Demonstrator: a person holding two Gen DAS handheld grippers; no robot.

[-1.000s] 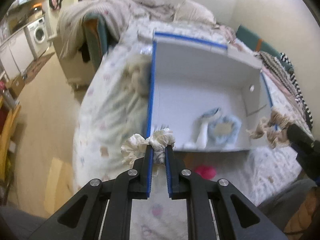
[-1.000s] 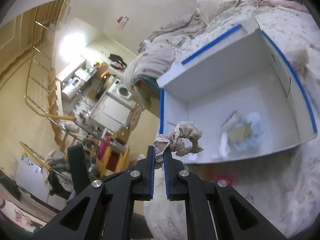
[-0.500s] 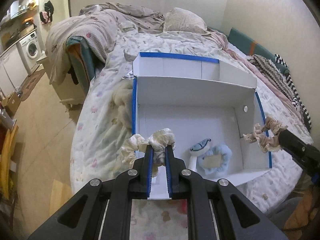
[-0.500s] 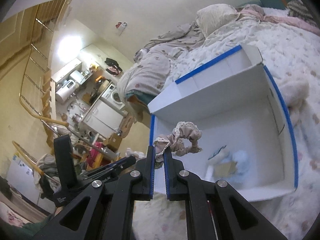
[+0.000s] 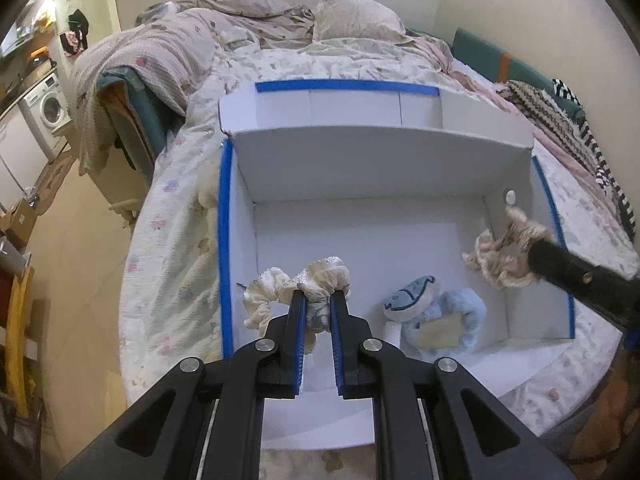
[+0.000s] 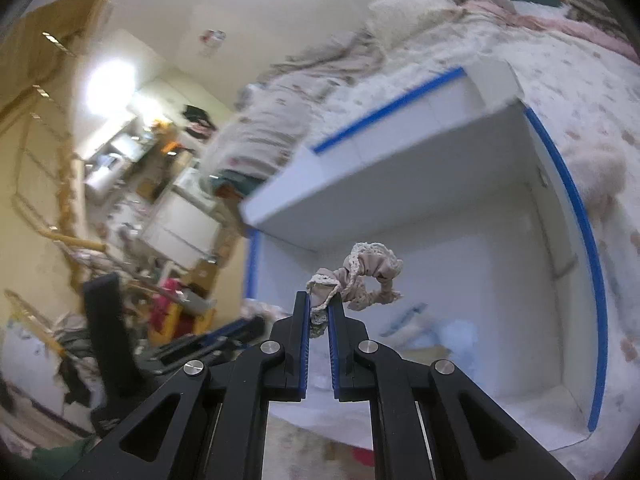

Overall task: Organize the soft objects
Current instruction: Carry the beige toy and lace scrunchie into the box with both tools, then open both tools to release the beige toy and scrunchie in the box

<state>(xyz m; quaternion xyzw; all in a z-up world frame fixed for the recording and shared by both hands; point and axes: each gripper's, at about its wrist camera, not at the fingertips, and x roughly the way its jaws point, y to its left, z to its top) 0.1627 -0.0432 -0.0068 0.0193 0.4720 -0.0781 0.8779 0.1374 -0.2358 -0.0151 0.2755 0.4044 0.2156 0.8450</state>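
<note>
A: Two scrunchies, one per gripper. Nearest in the left view, the left gripper (image 5: 318,306) is clamped narrow on the cream scrunchie (image 5: 296,294), which bunches above the pads and droops to the left of them.

B: And the other side?

A: The right gripper (image 6: 318,308) pinches the beige scrunchie (image 6: 360,280) by its lace edge, jaws nearly together, loop hanging free to the right. In the left view it shows at the right, near the box's right wall.

B: What has changed?

A: A second ago the box (image 5: 236,264) sat further off and skewed, and the cream scrunchie hung at its near-left corner. Now both grippers have come forward, and both scrunchies hang above the box floor.

B: Anything in there already?

A: A blue plush (image 5: 436,320) lies on the floor near the front, between the two scrunchies as the left view has it. Beyond the box, the quilt (image 5: 176,240), a pillow (image 5: 356,20) and, far left, a washer (image 5: 50,108).

B: So where does that leave the task?

A: I'd say the carry is about done; what remains is to open the jaws. Soft loops may cling to the pads, so a slight shake could be needed.
</note>
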